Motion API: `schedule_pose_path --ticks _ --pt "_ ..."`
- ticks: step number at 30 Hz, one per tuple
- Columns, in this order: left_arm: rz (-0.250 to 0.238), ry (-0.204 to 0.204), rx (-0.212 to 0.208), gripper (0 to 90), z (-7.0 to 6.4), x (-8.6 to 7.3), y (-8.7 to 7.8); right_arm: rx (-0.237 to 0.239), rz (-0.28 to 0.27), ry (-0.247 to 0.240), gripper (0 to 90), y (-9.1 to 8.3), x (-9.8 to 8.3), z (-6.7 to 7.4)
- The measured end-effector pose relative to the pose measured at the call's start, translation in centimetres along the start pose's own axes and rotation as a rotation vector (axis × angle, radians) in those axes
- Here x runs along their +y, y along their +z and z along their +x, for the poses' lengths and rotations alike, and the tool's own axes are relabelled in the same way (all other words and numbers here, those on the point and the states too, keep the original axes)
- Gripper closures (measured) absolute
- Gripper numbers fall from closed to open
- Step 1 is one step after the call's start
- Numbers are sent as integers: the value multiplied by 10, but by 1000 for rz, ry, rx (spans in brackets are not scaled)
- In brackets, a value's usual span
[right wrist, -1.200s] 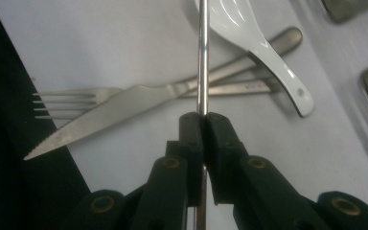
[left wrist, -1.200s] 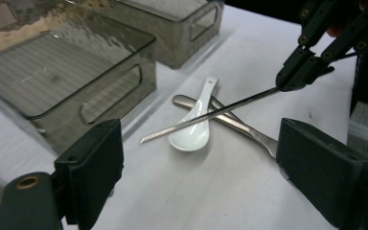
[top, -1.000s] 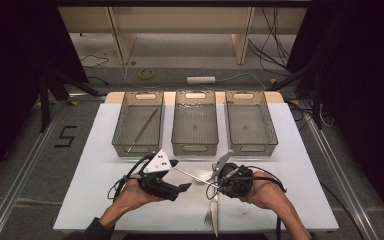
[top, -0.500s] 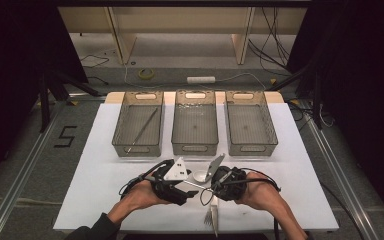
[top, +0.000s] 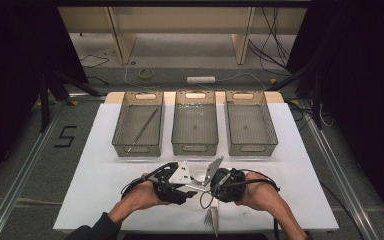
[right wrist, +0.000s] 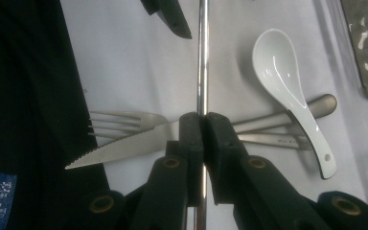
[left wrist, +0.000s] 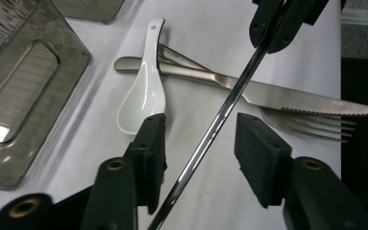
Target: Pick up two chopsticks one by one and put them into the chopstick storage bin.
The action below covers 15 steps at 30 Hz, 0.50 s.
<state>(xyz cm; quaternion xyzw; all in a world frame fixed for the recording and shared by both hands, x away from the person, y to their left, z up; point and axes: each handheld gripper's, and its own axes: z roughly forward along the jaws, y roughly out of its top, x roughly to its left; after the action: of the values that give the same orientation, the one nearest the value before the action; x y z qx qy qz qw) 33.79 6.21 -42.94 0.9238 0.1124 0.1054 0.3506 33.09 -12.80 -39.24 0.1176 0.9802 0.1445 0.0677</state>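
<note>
**Chopstick mid-handoff, right in front of the middle bin**

So your right gripper point(right wrist: 202, 120) has its jaws clenched on a thin metal chopstick point(right wrist: 202, 57) — in the right gripper view the rod runs straight up out of the pinched pads, and it's held off the counter point(top: 105, 200), above the rest of the cutlery. In the high view both your hands sit close together just on your side of the middle bin point(top: 195, 127), grippers nose to nose.

Your left gripper point(left wrist: 199, 141) has just been closing its jaws, and the chopstick passes between them. But in the left gripper view there's a visible gap on both sides of the rod, so the pads aren't pressing on it — the left jaws are released around it, not grasping.

Under the chopstick, lying on the counter in front of that same middle bin:
- a white ceramic spoon point(left wrist: 143, 96), its handle resting across the metal pieces
- a serrated knife point(left wrist: 287, 98), lying crosswise
- a fork point(left wrist: 316, 127), tucked partly beneath the knife blade, tines poking out past it

The left bin point(top: 139, 125), next to the middle bin, already has one long thin metal stick point(top: 144, 129) lying diagonally in it. The right bin point(top: 250, 125) stands on the other side of the middle one, and all three are lined up in a row at the far part of the counter.
</note>
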Motion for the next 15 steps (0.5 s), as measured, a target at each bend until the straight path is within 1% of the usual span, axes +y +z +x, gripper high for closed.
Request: schedule_pose_path --ticks 1,3,6,8,9,10,13,15 --pt "0 2 0 557 -1 0 1 -1 -1 6 861 0 0 1" --pt "2 9 -5 582 -1 0 0 2 8 -7 861 0 1 1" --pt "7 31 -3 623 -2 0 0 3 5 -6 861 1 0 1" --pt "8 35 -9 657 -3 1 0 7 7 -15 861 1 1 1" --pt "7 37 -17 673 -3 1 0 11 11 -36 861 1 0 0" --pt "9 41 -23 683 -3 1 0 13 11 -28 861 1 0 1" --pt "20 63 -48 715 -4 0 -1 16 5 -45 860 1 0 2" --pt "34 74 -63 736 -5 0 -1 23 8 -70 860 2 -1 3"
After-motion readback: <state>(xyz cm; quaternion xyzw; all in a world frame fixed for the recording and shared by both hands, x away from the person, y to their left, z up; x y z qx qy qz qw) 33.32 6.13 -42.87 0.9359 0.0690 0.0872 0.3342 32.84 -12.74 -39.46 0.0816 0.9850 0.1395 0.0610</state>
